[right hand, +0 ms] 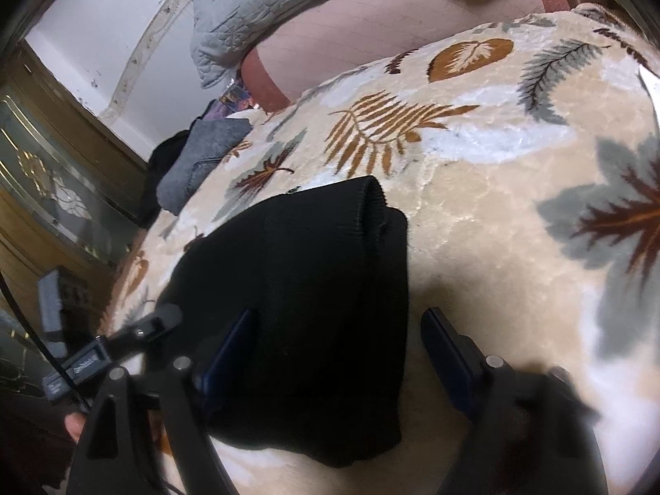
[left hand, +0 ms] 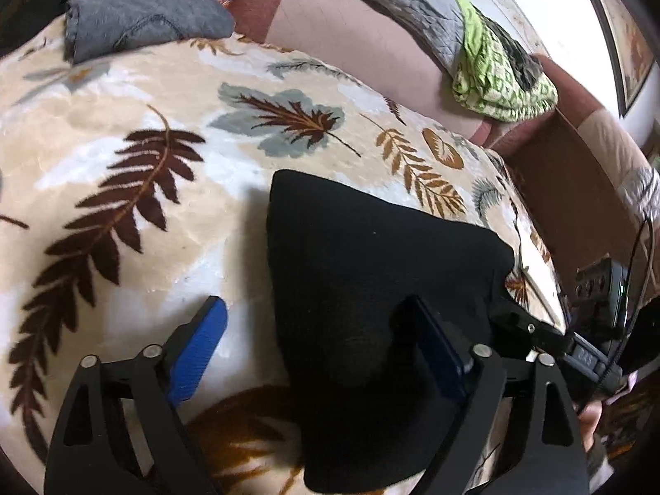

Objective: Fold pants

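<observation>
The folded pants (left hand: 371,288) lie on the blanket (left hand: 165,144). Both grippers hang over the pants, the left gripper (left hand: 317,342) at one end and the right gripper (right hand: 338,346) at the other. Well beyond the pants, a folded garment (left hand: 140,12) rests on the blanket's far edge, a crumpled cloth (left hand: 495,70) behind it.

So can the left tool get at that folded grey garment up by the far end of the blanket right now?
Probably not without a move. The left tool is open over the black pants, and the grey garment lies well beyond it across bare leaf blanket. Nothing blocks the path; it is only far off.
</observation>
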{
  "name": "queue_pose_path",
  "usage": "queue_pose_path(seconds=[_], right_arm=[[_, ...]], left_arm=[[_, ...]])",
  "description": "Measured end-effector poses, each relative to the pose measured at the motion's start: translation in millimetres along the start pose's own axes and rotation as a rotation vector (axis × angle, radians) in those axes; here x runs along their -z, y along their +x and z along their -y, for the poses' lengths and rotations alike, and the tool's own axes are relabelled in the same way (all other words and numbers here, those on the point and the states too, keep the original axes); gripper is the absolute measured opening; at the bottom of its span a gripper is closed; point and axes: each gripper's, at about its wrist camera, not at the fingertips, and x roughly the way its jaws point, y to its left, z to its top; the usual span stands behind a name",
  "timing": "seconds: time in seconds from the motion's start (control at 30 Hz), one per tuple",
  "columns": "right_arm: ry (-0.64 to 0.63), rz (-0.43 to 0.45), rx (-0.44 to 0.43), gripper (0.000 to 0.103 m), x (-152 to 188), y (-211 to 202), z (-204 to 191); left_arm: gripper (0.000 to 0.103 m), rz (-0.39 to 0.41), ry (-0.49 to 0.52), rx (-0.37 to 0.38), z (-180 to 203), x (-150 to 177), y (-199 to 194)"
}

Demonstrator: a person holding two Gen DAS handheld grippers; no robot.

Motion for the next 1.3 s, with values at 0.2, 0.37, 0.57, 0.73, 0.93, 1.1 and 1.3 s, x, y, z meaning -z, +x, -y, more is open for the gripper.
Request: queue_pose_path(seconds=[0.2,0.37,0.57,0.73,0.93,1.1,1.3], right_arm=[[-0.052,0.023,0.040,0.065,4,2,-11],[-0.136,0.075,0.102,0.039,10,-6,-36],[-0.158,0.122,0.093,0.036,4,-26,-60],[-0.215,0.131,0.061,0.035,-11,-20,-96],[-0.221,0.137,0.000,0.035,-40,22,-136],[-0.240,0.069,-0.012,0.036,-49,79,-152],[-0.291,0.014,0.087,0.053,-35,110,-133]], left_arm=[[0.099,0.018,0.045,-0.030,9,4,3],[0.062,0.019,0.067,0.026,17,10,3],[0.034,0.040,0.099,0.010,23,3,-17],[0.033,0.094,0.120,-0.064,22,-17,-48],[0.033,0.137,0.105,-0.140,-11,-66,-68],[0.033,0.124,-0.034,-0.181,-64,-85,-55],[0.056,0.065,-0.133,-0.187,-107,-78,-33]])
